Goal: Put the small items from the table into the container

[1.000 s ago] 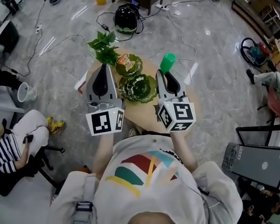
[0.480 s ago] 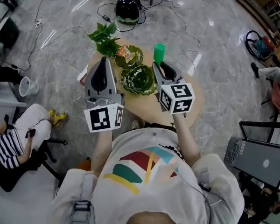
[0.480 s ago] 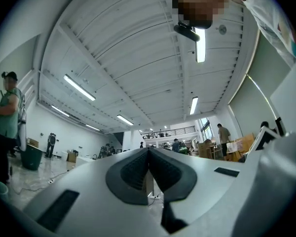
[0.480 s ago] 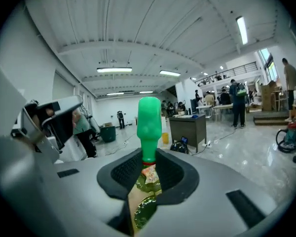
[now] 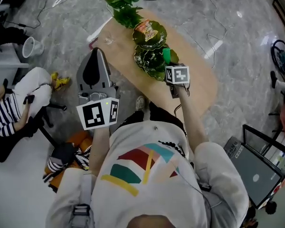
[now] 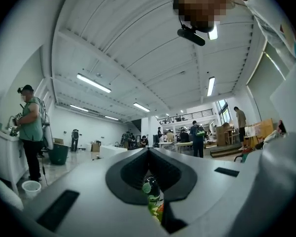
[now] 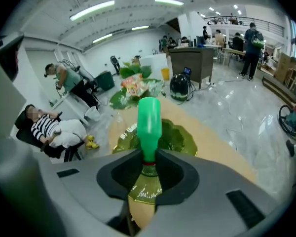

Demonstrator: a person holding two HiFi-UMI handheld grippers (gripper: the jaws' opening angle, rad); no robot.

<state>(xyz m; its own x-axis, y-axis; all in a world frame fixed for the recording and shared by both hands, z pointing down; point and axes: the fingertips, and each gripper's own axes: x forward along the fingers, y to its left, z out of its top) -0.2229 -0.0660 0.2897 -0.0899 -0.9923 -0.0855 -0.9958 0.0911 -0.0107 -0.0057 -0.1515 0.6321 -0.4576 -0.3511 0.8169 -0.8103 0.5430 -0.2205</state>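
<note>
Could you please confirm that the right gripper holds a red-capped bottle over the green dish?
Not quite: the right gripper view shows the right gripper holding a green-capped bottle, not a red-capped one, over the green dish.

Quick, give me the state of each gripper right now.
Left gripper: jaws together, holding nothing.
Right gripper: shut on the green-capped bottle.

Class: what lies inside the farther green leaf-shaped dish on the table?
A crinkled orange-red snack packet lies in the farther green leaf-shaped dish. The packet covers the dish's middle, so anything beneath it is hidden.
</note>
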